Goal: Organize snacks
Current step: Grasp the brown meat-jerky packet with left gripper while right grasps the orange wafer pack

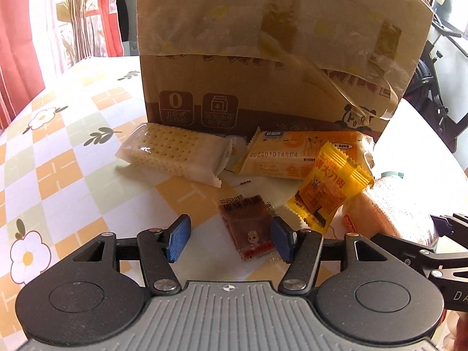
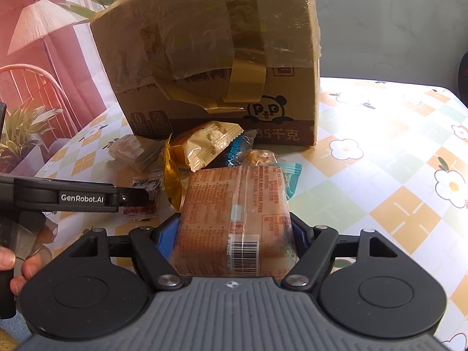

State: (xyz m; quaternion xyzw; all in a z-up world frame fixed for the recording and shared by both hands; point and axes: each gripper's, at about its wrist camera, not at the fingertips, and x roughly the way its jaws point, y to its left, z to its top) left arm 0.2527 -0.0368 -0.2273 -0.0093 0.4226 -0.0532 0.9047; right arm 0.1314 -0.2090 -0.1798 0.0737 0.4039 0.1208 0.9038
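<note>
My left gripper is open, its blue pads either side of a small brown-red snack packet lying flat on the table. My right gripper is shut on a large orange-pink wrapped bread pack; the pack also shows in the left wrist view. Loose snacks lie before a cardboard box: a clear cracker pack, an orange wrapped pack and a yellow sachet. The right wrist view shows a beige torn pack and a blue wrapper.
The tall taped cardboard box stands at the back of the checked floral tablecloth. Red curtains and plants are at the left. An exercise machine stands beyond the table's right edge.
</note>
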